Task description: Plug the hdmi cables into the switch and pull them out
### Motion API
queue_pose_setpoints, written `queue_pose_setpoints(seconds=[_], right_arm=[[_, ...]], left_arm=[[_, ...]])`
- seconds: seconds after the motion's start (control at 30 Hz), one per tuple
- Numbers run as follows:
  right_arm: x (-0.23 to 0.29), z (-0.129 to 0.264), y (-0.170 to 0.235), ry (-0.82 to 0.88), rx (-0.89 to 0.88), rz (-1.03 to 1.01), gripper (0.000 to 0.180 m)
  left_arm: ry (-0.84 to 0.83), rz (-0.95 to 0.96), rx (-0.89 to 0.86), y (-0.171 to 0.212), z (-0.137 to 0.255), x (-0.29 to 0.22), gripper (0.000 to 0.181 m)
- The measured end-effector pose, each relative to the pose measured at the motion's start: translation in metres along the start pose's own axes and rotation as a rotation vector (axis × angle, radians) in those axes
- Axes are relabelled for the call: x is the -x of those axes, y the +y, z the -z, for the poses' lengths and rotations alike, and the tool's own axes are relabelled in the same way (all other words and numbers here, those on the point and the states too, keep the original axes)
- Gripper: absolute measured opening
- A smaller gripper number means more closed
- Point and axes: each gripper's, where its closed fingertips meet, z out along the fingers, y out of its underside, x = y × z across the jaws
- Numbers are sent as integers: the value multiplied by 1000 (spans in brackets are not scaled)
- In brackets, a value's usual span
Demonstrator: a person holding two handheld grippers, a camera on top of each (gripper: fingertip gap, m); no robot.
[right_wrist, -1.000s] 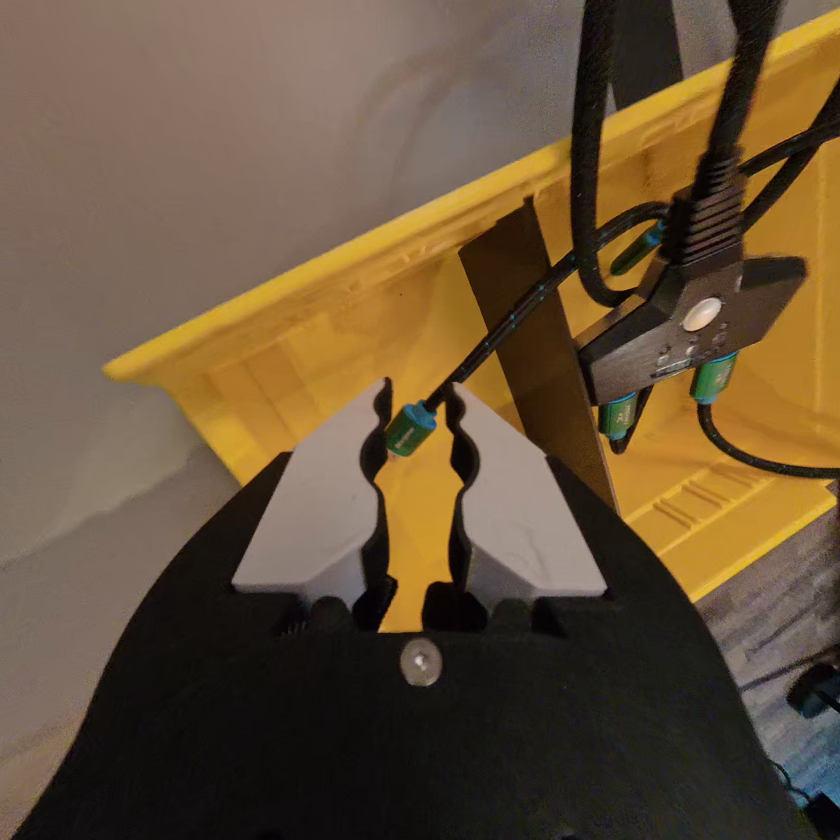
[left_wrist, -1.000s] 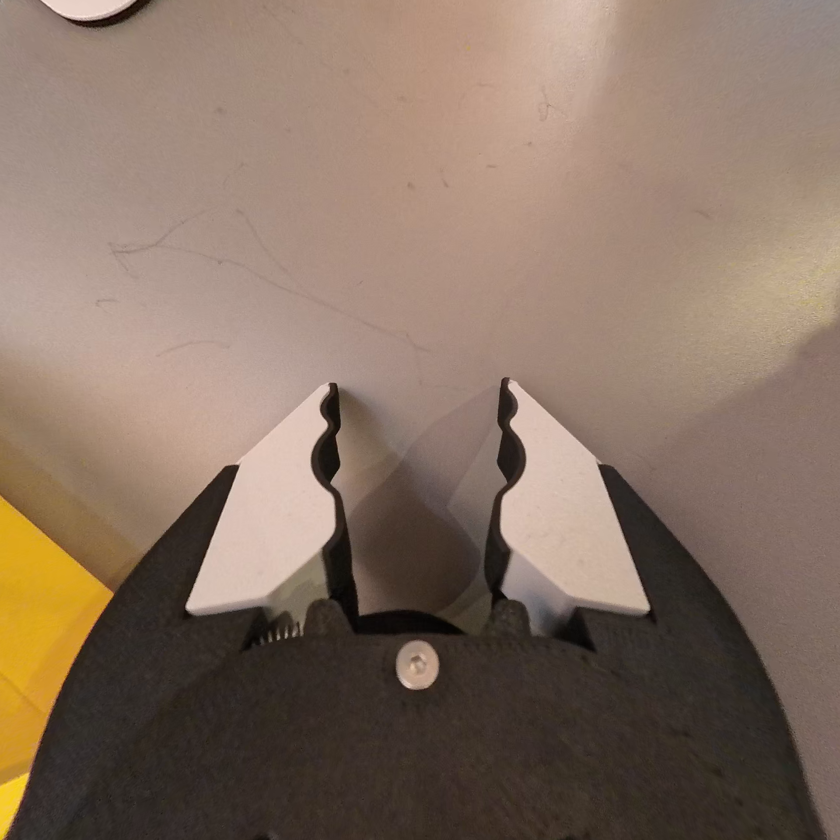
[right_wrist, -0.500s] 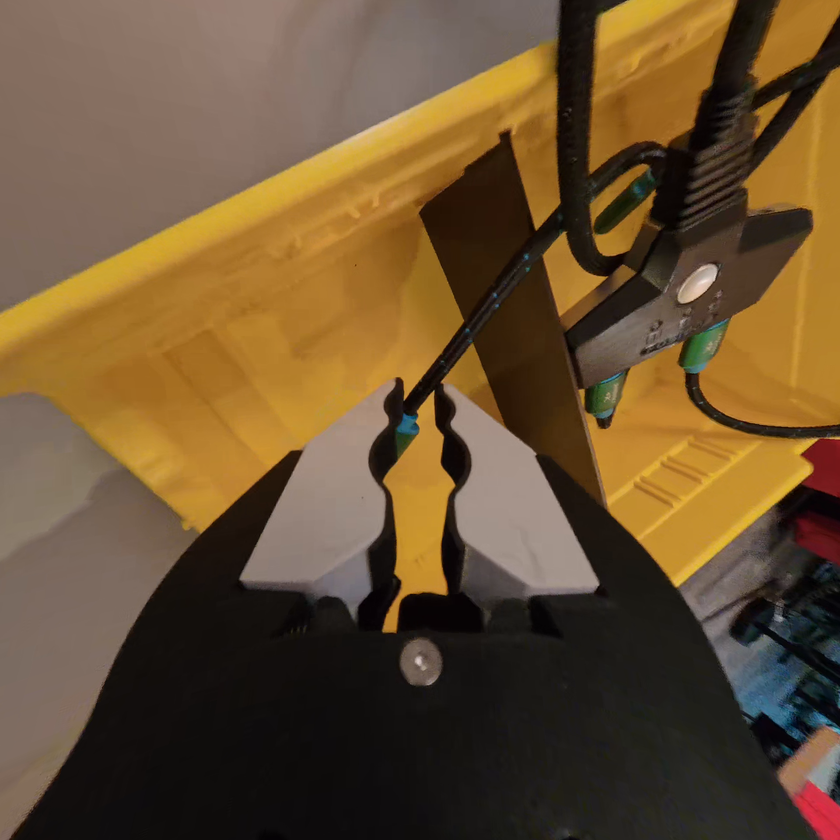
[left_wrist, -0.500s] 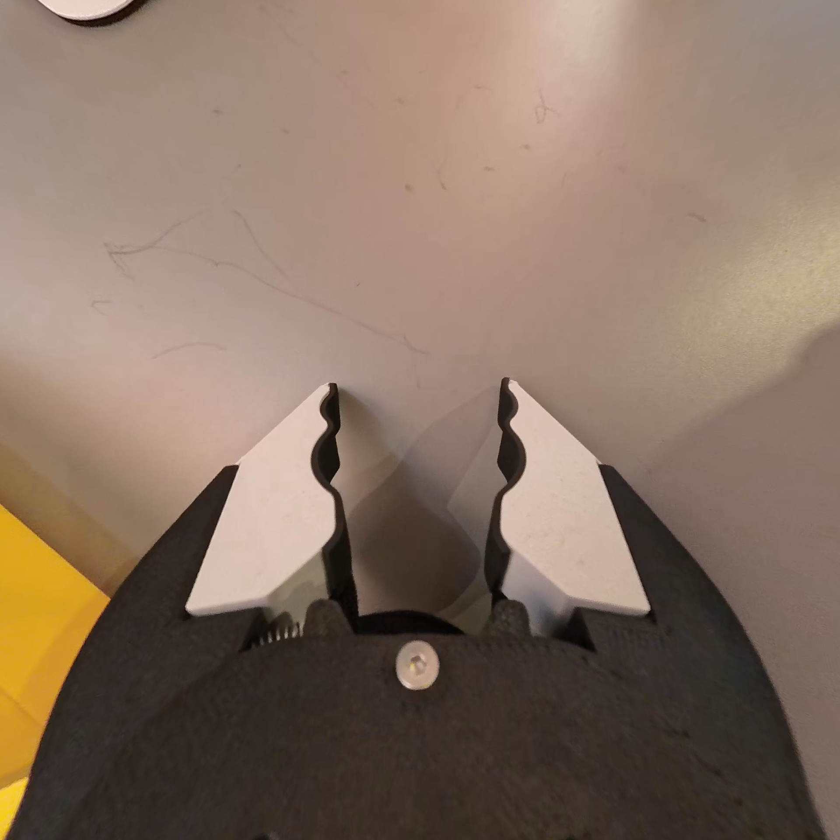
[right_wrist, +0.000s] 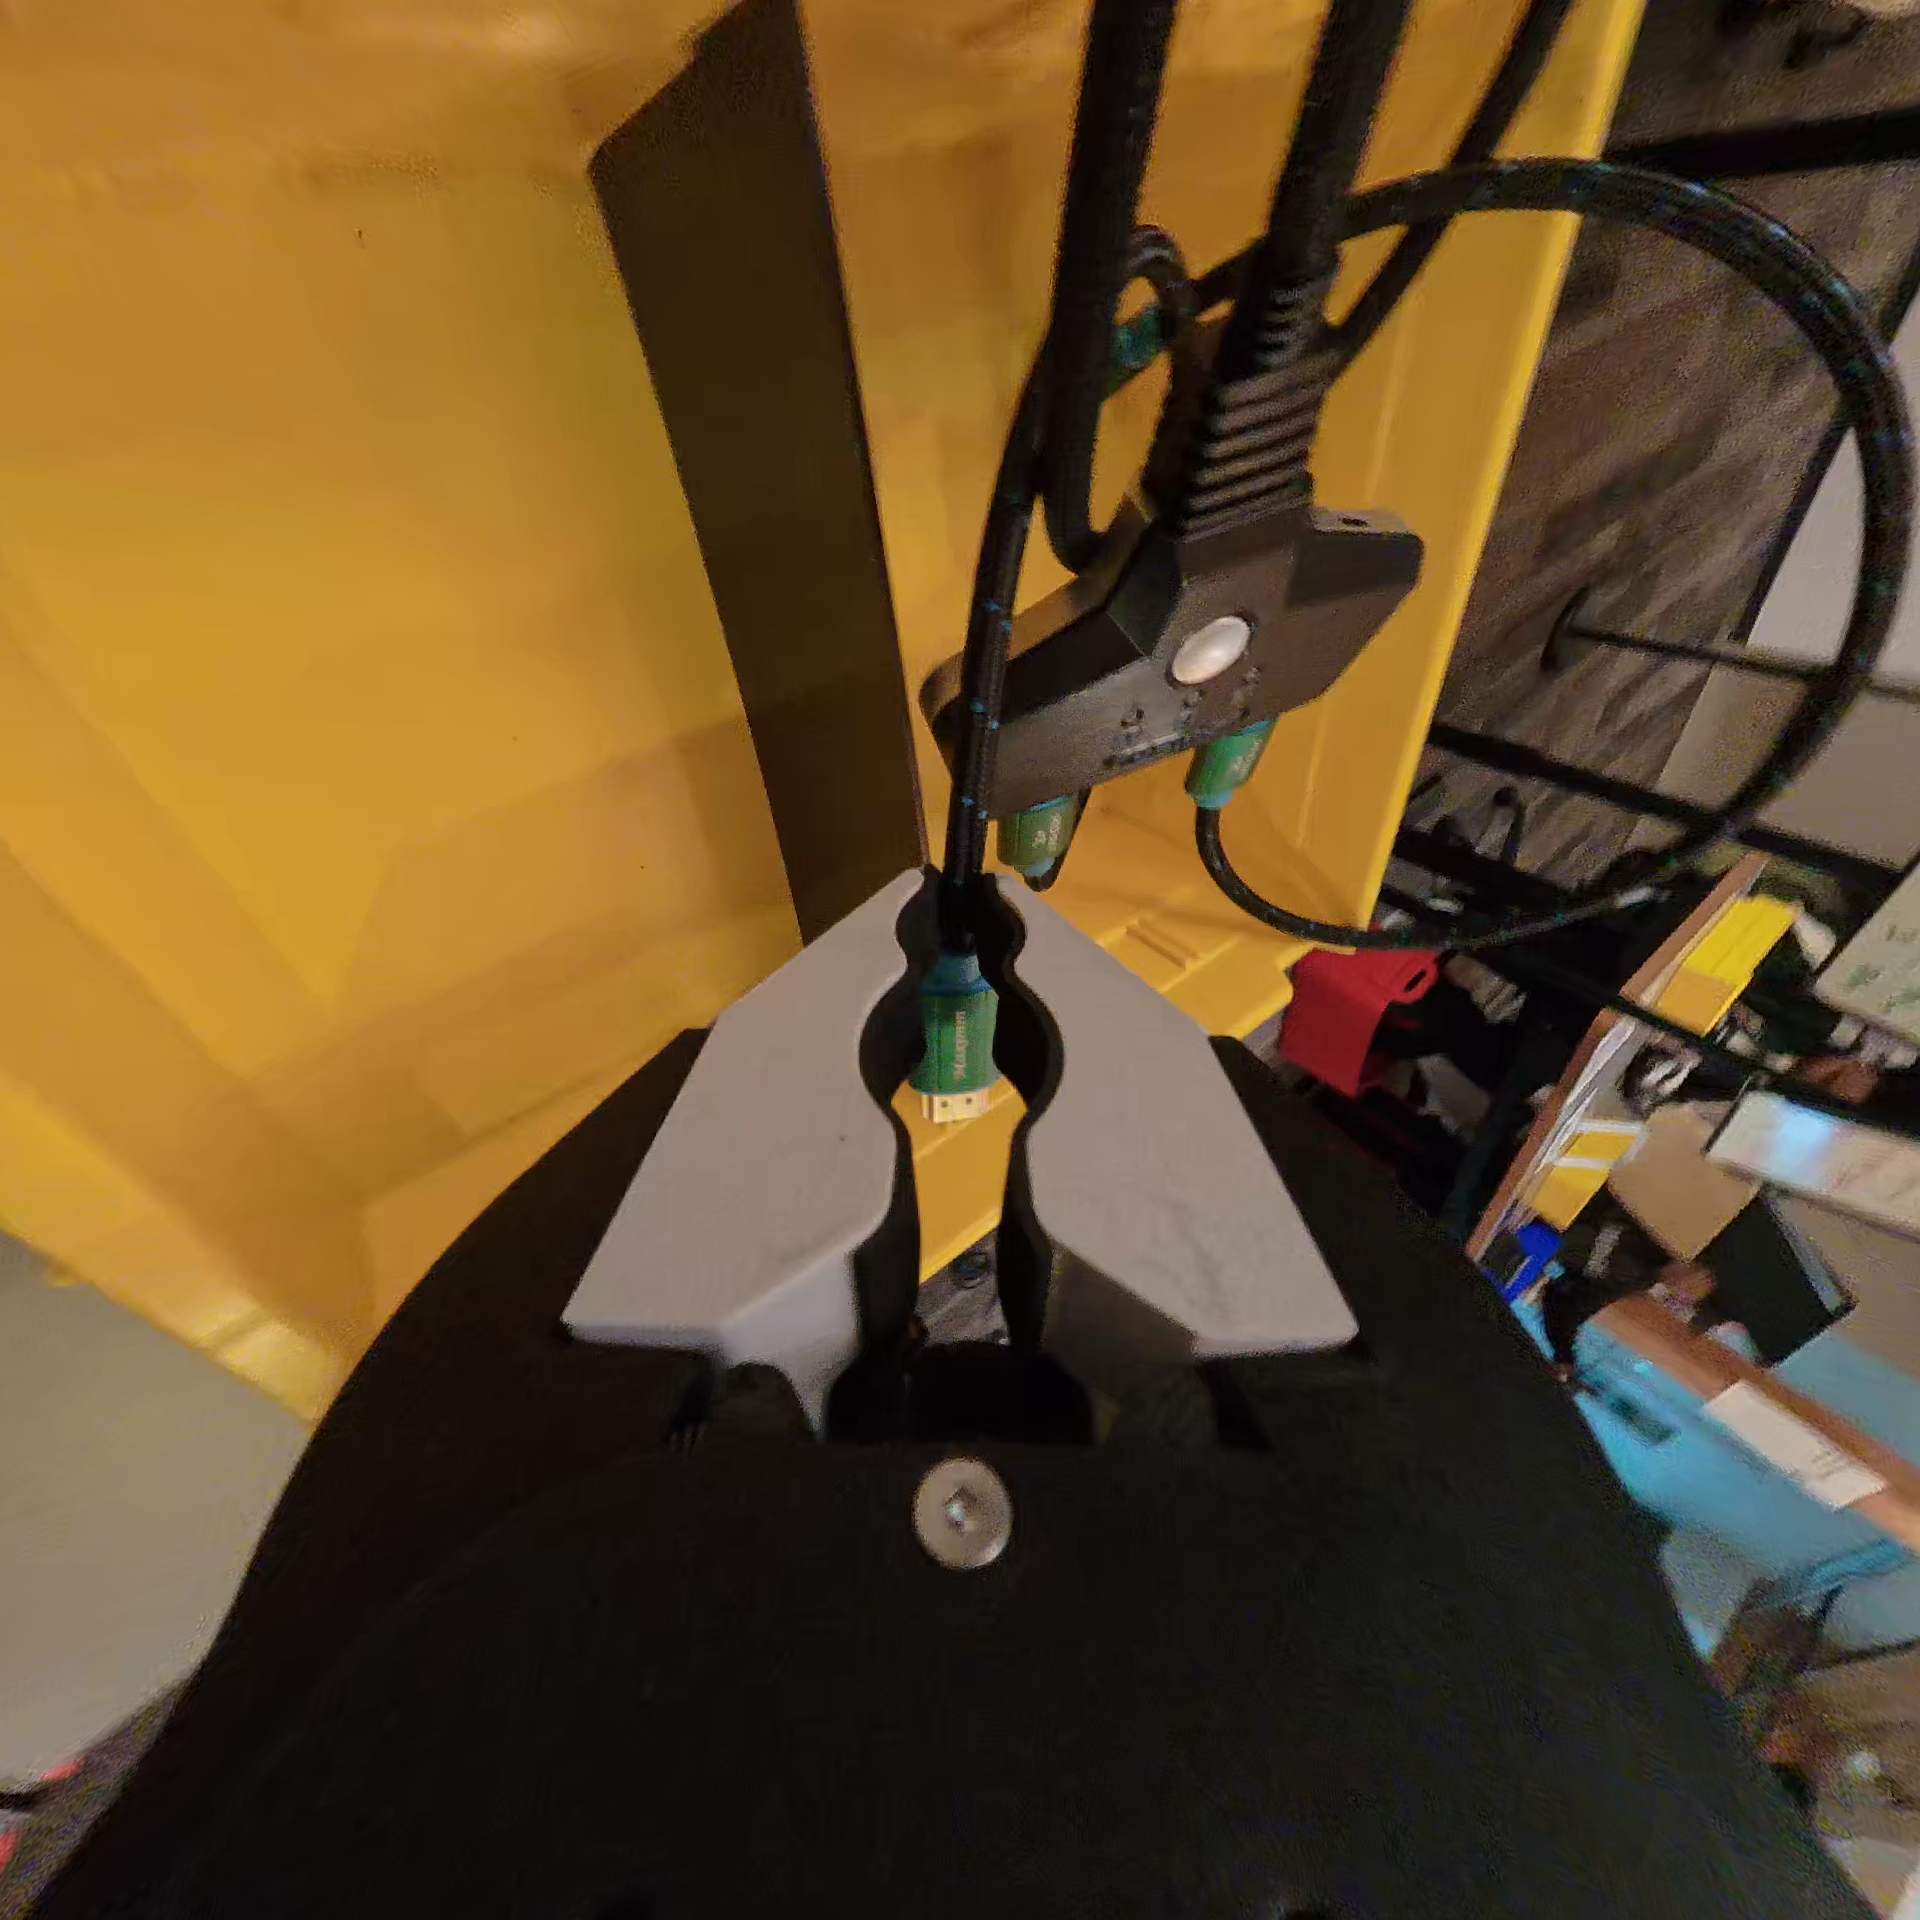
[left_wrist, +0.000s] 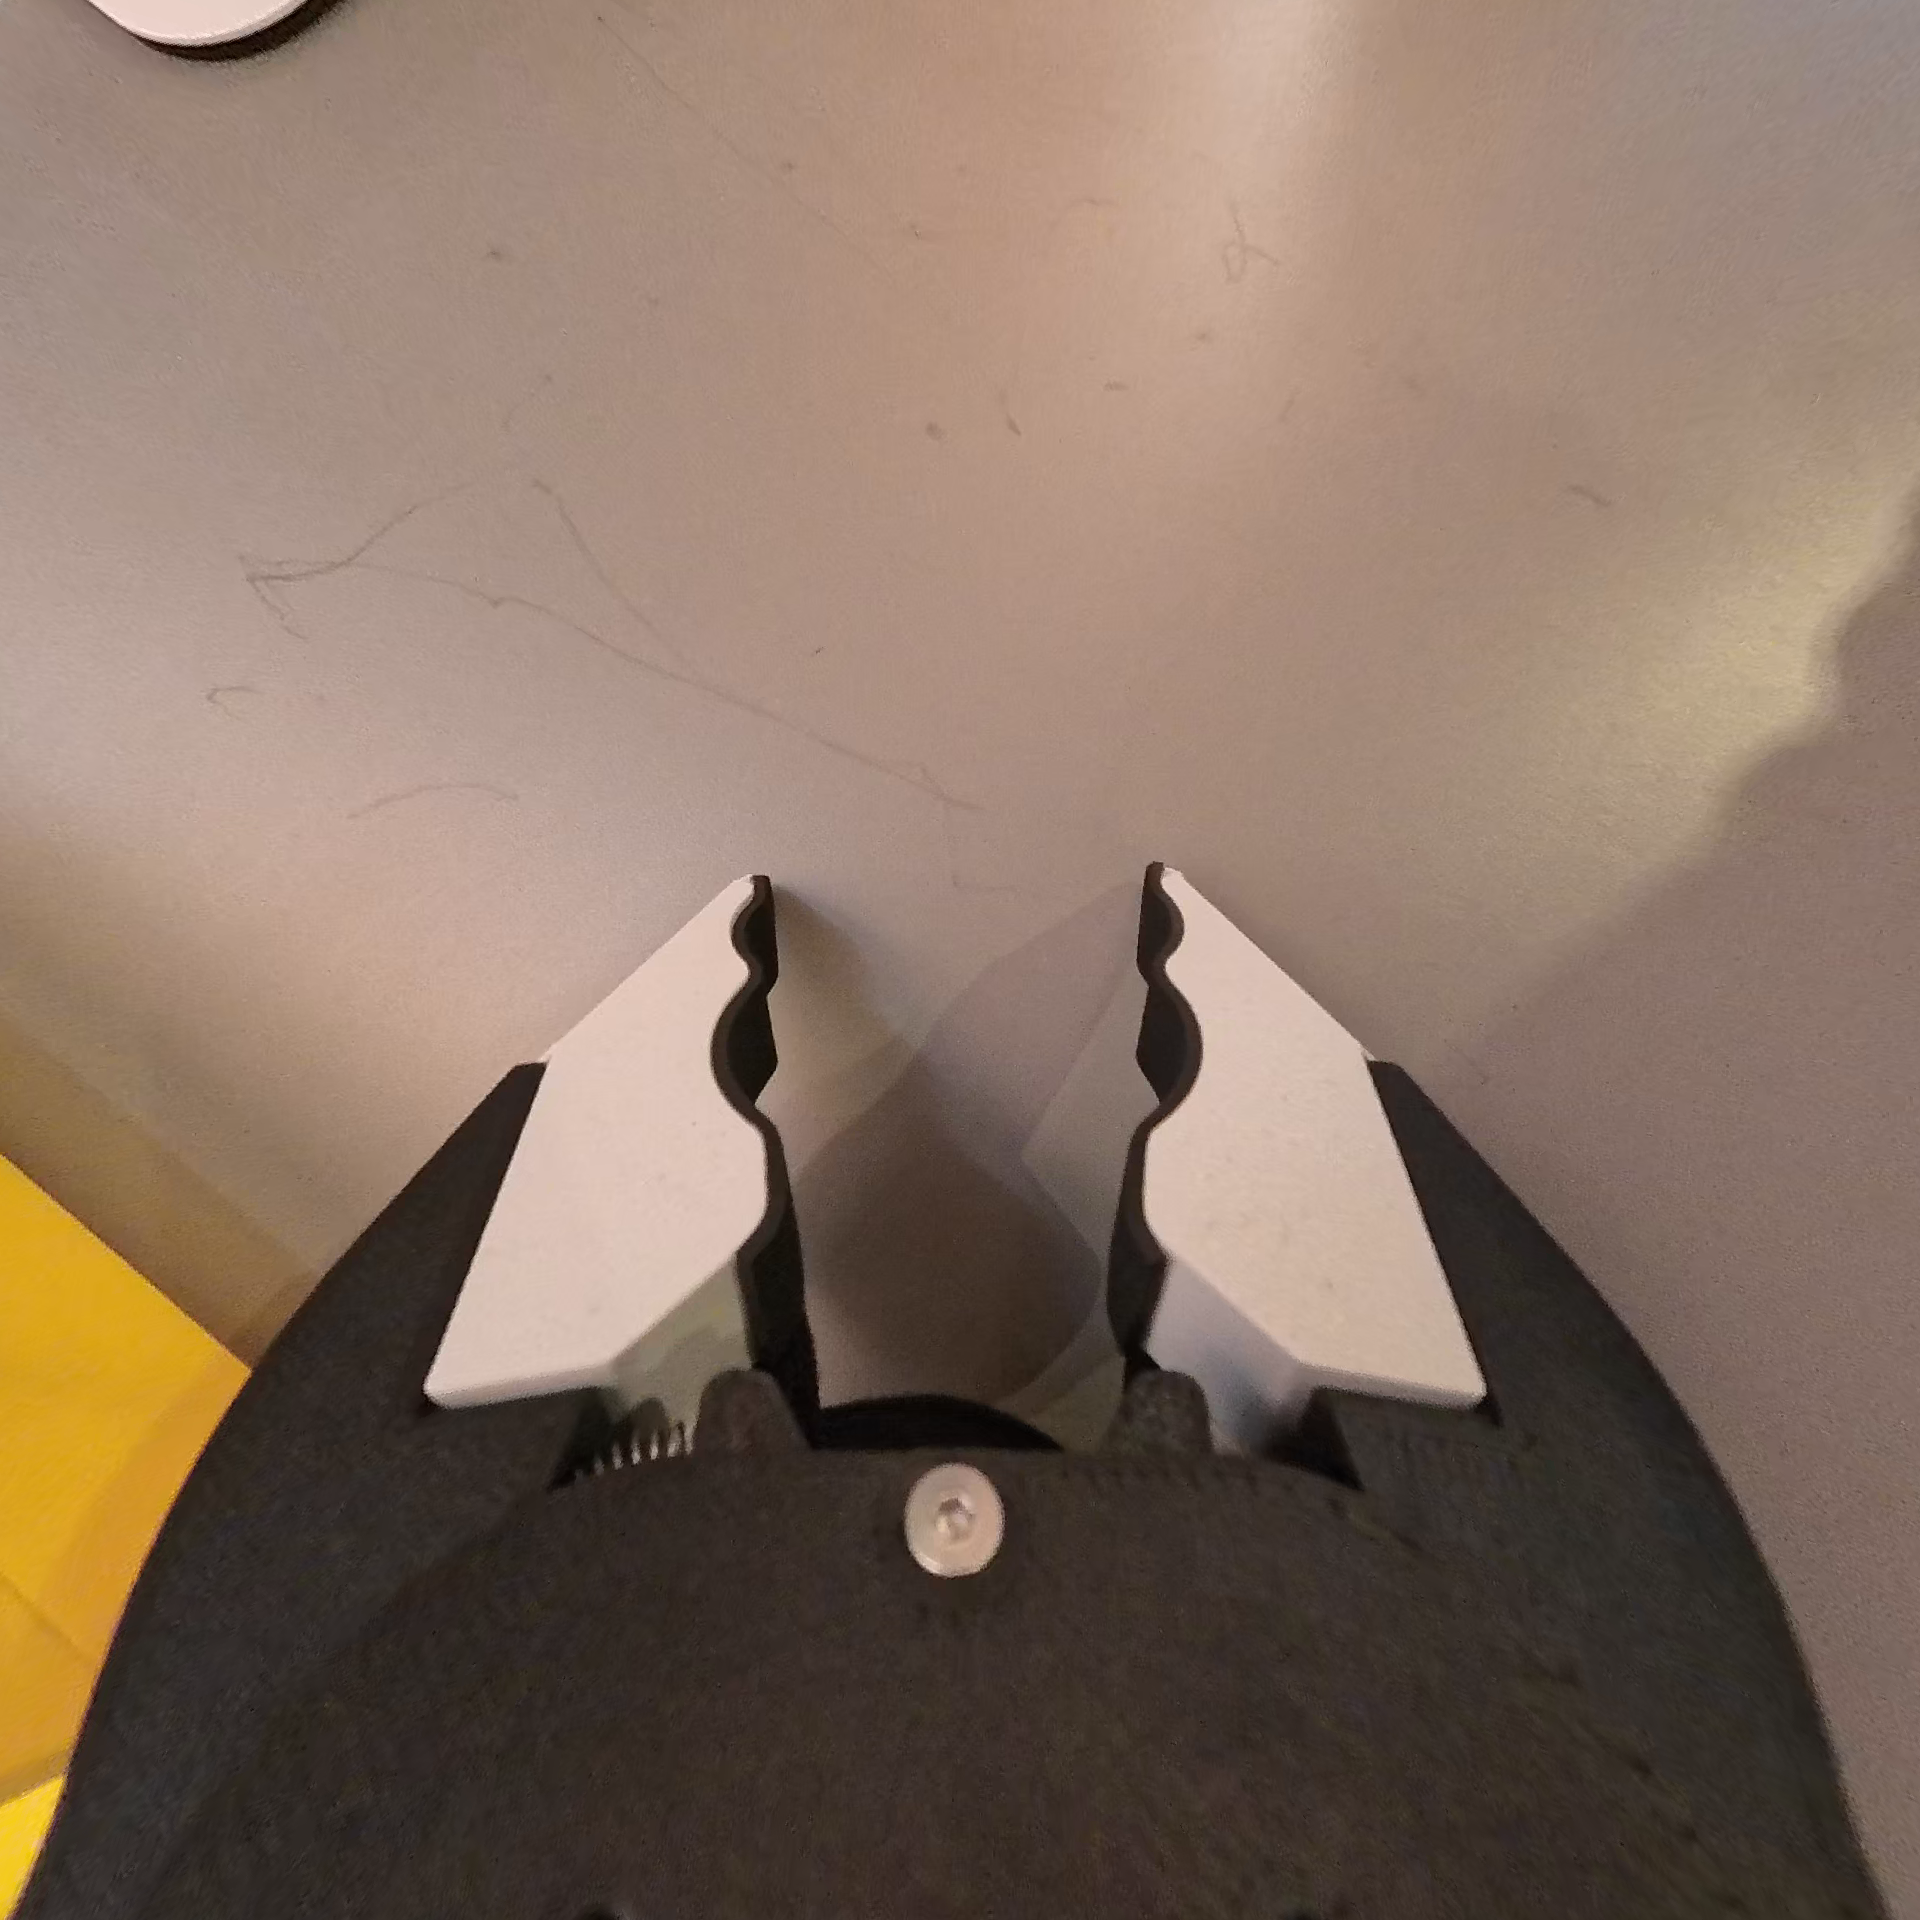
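Green metal-shelled HDMI plug (right_wrist: 956, 1029) on braided black cable (right_wrist: 987, 665), light and stiff at the shell: grip there. Right gripper (right_wrist: 961, 888) clenches the cable just above it, 6 o'clock of the black wedge-shaped switch (right_wrist: 1174, 665) over the yellow plastic bin (right_wrist: 364, 623). Left view shows only grey tabletop (left_wrist: 935, 416); left gripper (left_wrist: 956, 883) spread, empty.

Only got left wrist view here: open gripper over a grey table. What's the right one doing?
Observer: The right gripper is pinched on a braided cable, just behind its green plug.
Operator: Plug in the switch?
Observer: No. Its gold tip is bare and points back at the camera. The switch hangs beyond the fingertips.
Operator: Other ports?
Observer: Two more plugs are seated in its near edge.
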Motion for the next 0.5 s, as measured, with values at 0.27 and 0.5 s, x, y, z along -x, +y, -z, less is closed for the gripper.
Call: queue_pose_setpoints(seconds=[0.27,0.5], right_arm=[[-7,-19,5,-130,-7,64,4],[-4,-37,2,-347,-81,-44,5]], left_arm=[[3,6,-1,0,0,0,69],[2,5,-2,0,0,0,69]])
